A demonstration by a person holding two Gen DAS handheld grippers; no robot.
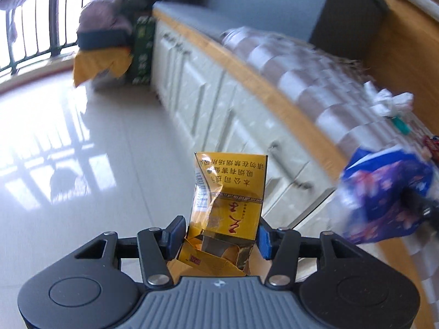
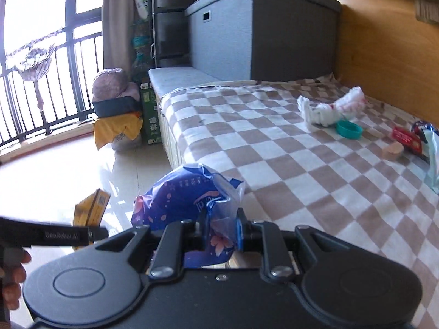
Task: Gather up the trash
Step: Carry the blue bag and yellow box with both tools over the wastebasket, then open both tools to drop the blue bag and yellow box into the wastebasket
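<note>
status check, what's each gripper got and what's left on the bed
Left hand-held gripper shut on yellow cigarette pack. Right hand-held gripper shut on purple wrapper. Tissue, teal cap left on bed.

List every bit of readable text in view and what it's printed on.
"GenRobot.AI": on the left gripper's black arm, right wrist view.
Yellow cigarette pack: Chinese warning text, upside down; too uncertain to quote.
Purple wrapper: print too creased and blurred.
Green box, red packet: too small.

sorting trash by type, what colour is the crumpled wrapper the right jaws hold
Purple-blue plastic wrapper with pink flower prints, clearest in the right wrist view.
</note>
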